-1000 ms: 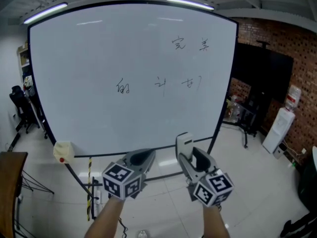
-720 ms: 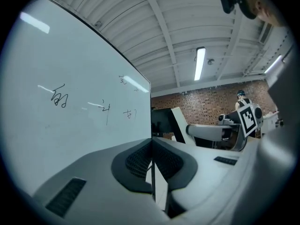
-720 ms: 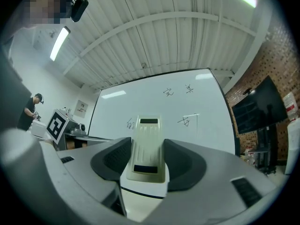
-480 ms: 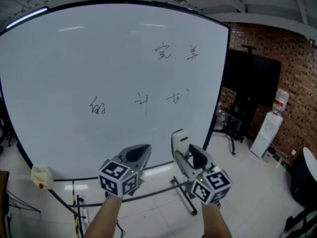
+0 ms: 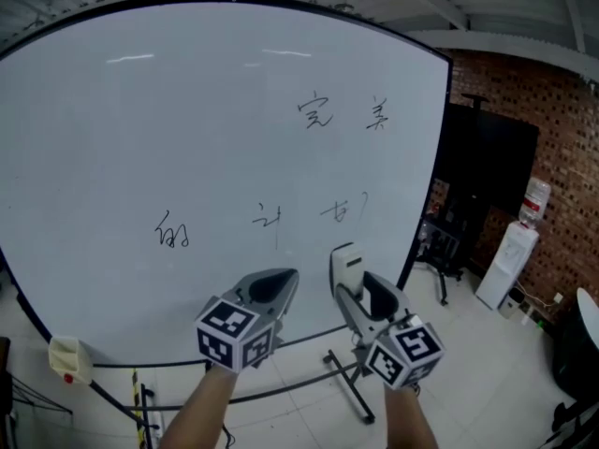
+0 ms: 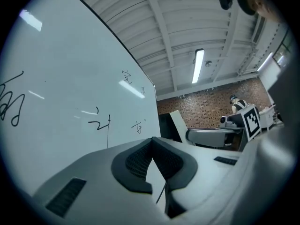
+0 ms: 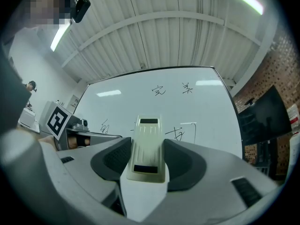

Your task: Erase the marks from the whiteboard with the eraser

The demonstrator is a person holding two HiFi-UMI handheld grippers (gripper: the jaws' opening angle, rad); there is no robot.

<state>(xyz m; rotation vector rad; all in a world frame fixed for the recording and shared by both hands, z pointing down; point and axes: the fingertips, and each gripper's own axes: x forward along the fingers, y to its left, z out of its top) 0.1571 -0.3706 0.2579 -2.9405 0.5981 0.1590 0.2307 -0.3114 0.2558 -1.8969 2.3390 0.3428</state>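
A large whiteboard [image 5: 187,138] fills the head view, with black marks: two at upper right [image 5: 315,112] and three in a lower row [image 5: 171,233]. My right gripper [image 5: 354,286] is shut on a cream eraser [image 5: 345,266], held upright below the lower row's right marks and short of the board. In the right gripper view the eraser [image 7: 148,145] sits between the jaws with the marks [image 7: 159,90] beyond it. My left gripper [image 5: 278,288] is shut and holds nothing. The left gripper view shows the marks [image 6: 100,123] from a slant.
The whiteboard stands on a black wheeled frame [image 5: 351,382] on a pale tiled floor. A brick wall [image 5: 552,129], a black screen [image 5: 487,171] and a water dispenser [image 5: 510,251] stand at the right. A pale cloth with a red spot [image 5: 67,357] hangs at the board's lower left.
The view has moved closer to the board and shifted; the marks sit lower and further left than a second ago. Both grippers keep their place in view, the eraser still held.
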